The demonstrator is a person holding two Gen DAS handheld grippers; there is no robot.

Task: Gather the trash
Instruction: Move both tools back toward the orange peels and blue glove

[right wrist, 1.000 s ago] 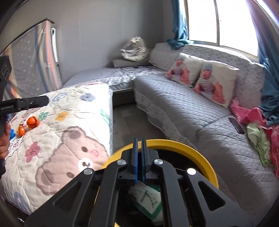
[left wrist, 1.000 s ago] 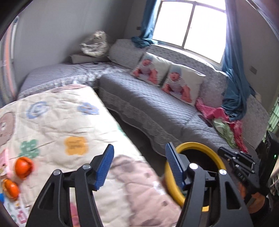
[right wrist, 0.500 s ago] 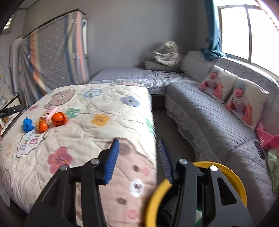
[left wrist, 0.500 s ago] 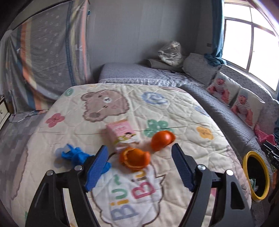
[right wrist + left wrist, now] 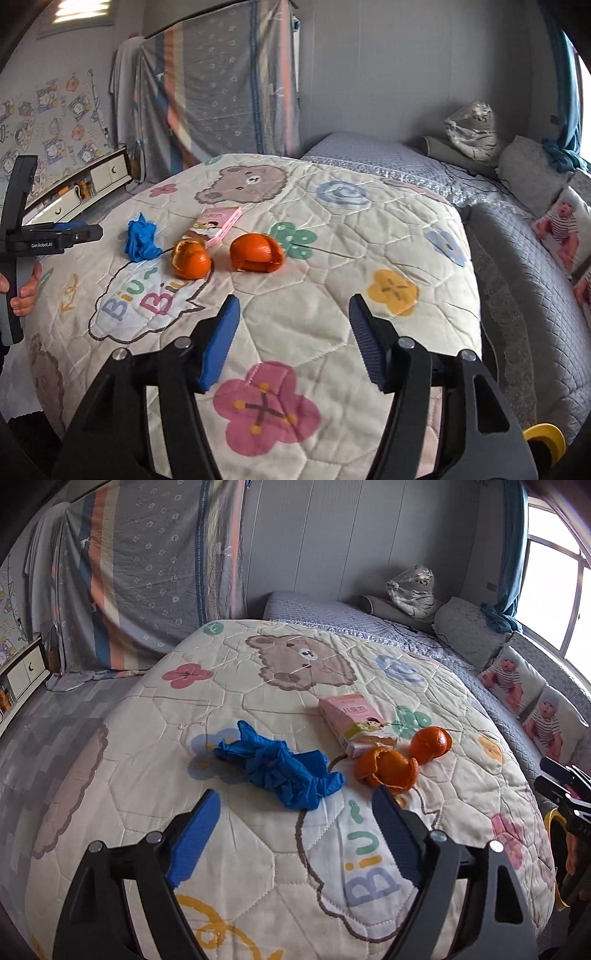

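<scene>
Quilt (image 5: 155,738) bare around glove (image 5: 280,771); carton (image 5: 356,723) touching peel (image 5: 388,771).

Lighting: daylight from a window (image 5: 554,602) to the right of the grippers, blown out to white glare. Quilt (image 5: 295,686) ahead evenly bright; shadows soft and short. Far wall dimmer, grey. Focus: sharp in the centre, no motion blur visible. Distortion: strong fisheye curvature, straight lines bowed, black vignette at frame corners in both views.

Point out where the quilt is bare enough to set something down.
Free: the quilt from the orange peels to the sofa-side edge, and near the bear print. Crowded: the middle, where blue glove, pink carton and peels lie close together.
</scene>
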